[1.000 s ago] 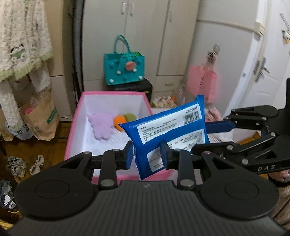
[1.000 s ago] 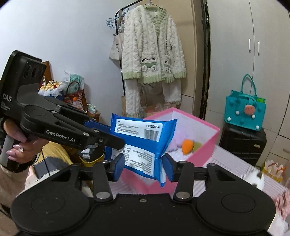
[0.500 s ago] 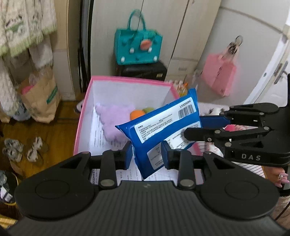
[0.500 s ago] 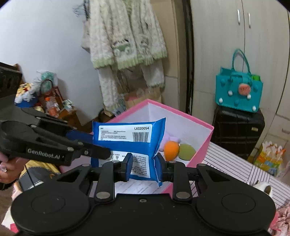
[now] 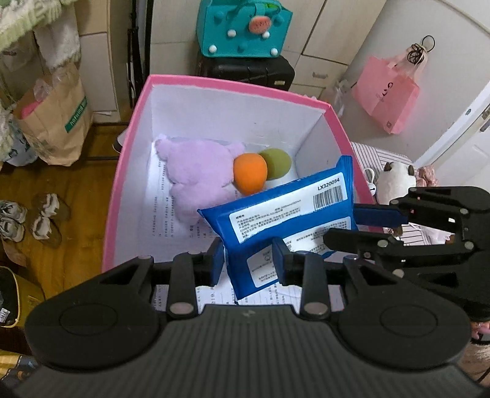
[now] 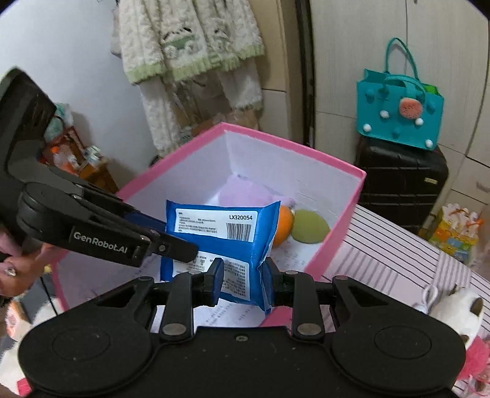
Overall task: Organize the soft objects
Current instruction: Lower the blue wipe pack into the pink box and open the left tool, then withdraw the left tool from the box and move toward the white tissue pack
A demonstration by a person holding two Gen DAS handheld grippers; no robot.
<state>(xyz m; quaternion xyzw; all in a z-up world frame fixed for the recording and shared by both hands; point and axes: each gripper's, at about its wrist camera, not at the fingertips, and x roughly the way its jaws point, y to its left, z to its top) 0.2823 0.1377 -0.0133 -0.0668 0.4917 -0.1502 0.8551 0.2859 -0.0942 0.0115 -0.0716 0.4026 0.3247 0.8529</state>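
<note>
A blue pack of wipes [image 5: 284,220] with a white label hangs over the open pink box [image 5: 122,159]; it also shows in the right wrist view [image 6: 220,242]. My left gripper [image 5: 248,263] is shut on its lower end. My right gripper [image 6: 242,277] is shut on its other end, over the box's near edge [image 6: 352,220]. In the box lie a purple plush [image 5: 196,177], an orange ball [image 5: 249,177] and a green ball [image 5: 275,163].
A teal bag [image 5: 242,27] sits on a black suitcase [image 5: 245,72] behind the box. A pink bag [image 5: 389,91] hangs at the right. A white plush [image 5: 395,180] lies on the striped surface. A paper bag [image 5: 55,119] and shoes [image 5: 30,220] are on the floor at left.
Both grippers have carried the wipes pack forward and down, from in front of the box to over its inside. The right gripper's fingers have closed in on the pack.
</note>
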